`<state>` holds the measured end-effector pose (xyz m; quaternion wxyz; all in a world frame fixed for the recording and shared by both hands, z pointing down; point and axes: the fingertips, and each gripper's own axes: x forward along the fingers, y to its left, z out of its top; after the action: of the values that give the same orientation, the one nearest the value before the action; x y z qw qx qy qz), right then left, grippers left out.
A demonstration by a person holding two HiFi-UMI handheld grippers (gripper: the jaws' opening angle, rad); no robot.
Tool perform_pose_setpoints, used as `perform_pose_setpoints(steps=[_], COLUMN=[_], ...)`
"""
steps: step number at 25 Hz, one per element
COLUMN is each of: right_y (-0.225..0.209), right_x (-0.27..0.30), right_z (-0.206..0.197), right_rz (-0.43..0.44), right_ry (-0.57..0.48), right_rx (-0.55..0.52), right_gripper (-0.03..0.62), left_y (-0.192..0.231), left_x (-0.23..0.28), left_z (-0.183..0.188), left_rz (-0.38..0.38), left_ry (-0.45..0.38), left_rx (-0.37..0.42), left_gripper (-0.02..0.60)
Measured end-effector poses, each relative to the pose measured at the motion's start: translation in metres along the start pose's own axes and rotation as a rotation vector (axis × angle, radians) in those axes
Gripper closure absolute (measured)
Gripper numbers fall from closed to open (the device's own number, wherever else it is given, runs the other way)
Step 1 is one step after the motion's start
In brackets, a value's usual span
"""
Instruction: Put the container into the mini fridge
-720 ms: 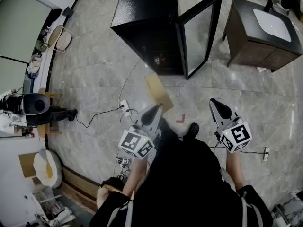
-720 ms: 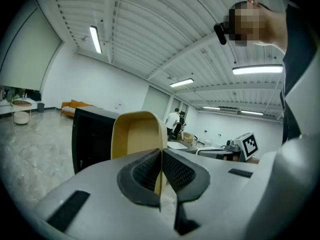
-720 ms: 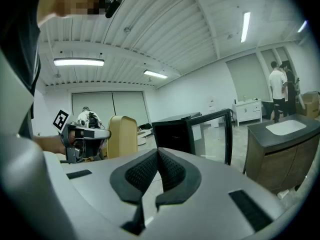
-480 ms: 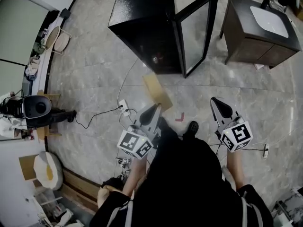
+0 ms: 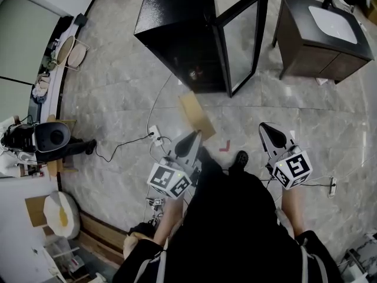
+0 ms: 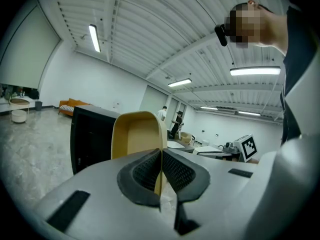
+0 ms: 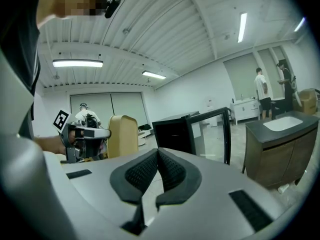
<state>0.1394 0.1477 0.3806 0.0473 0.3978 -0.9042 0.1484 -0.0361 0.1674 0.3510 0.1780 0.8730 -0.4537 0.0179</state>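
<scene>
A tan, tray-shaped container [image 5: 197,115] hangs above the floor, with my left gripper [image 5: 193,137] shut on its side wall. In the left gripper view the container [image 6: 137,136] stands upright just past the closed jaws of the left gripper [image 6: 161,156]. The black mini fridge [image 5: 177,28] sits on the floor ahead, its glass door [image 5: 241,40] swung open to the right. My right gripper [image 5: 266,128] is shut and holds nothing, level with the left one. From the right gripper view I see the container [image 7: 122,134], the fridge [image 7: 175,131] and its door [image 7: 212,134].
A dark cabinet with a white sink [image 5: 321,40] stands right of the fridge door. A power strip with cables [image 5: 154,133] and a red tape mark [image 5: 224,148] lie on the marble floor near my feet. A black round appliance [image 5: 50,137] sits far left. People stand in the distance.
Hardly anything differs. The head view has shifted slightly; both grippers stay at the same height, and the left one still holds the container.
</scene>
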Motion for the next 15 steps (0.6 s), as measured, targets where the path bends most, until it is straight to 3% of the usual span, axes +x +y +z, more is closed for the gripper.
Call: perform_pose_setpoints(steps=[6,15], right_y=[-0.006,-0.017], right_x=[-0.009,-0.016], right_z=[-0.009,-0.018], right_rz=[-0.009,-0.03], right_ry=[0.0,-0.005], right_rx=[0.029,0.069], right_gripper=[0.576,0.576], left_y=[-0.002,-0.008], left_x=[-0.002,0.007], left_z=[0.002,-0.005], left_rz=[0.041,0.022], left_ry=[-0.007,0.013], left_rx=[0.011,0.012], left_gripper=[0.543,0.543])
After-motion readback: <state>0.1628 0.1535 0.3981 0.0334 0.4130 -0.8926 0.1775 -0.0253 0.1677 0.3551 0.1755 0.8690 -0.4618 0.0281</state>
